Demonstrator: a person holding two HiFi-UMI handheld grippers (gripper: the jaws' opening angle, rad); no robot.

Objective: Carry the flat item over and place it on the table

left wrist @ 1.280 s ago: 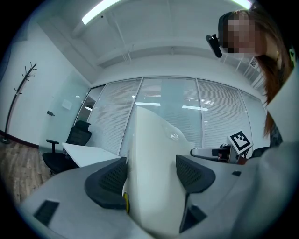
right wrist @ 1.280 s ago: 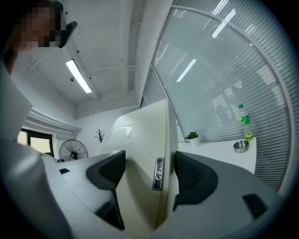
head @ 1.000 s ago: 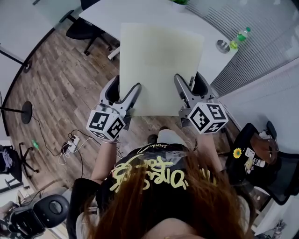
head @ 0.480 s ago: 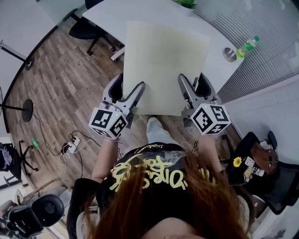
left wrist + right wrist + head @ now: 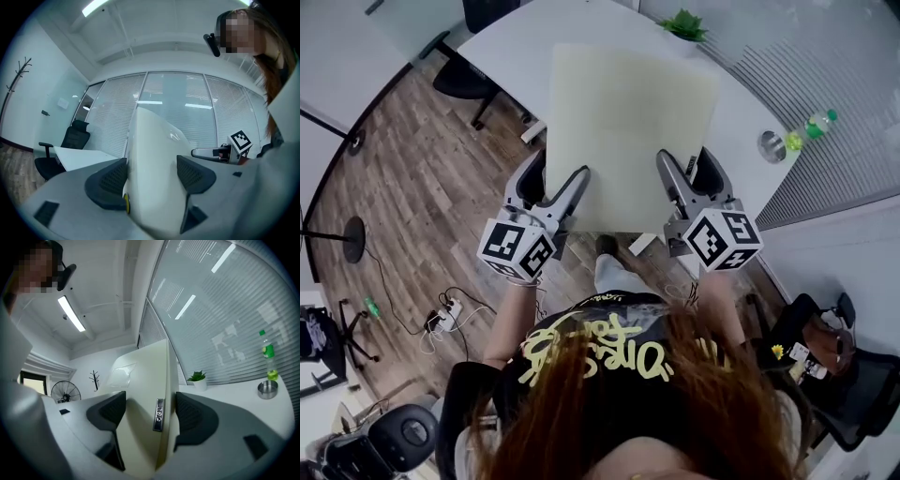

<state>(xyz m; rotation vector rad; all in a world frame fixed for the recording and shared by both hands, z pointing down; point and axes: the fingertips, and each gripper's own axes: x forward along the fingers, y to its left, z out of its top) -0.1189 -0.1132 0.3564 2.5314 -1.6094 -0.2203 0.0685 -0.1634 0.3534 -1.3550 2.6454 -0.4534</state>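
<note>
A large pale cream flat board is held out in front of the person, above the white table. My left gripper is shut on the board's near left edge, and my right gripper is shut on its near right edge. In the left gripper view the board fills the gap between the dark pads. In the right gripper view the board sits edge-on between the pads, with a small label on its edge.
On the white table stand a potted plant, a round metal ashtray and a green bottle. A black office chair is at the table's left. Cables and a power strip lie on the wooden floor.
The person has stepped closer to the table, so the board now lies further over the tabletop. Both grippers keep the same hold on the board.
</note>
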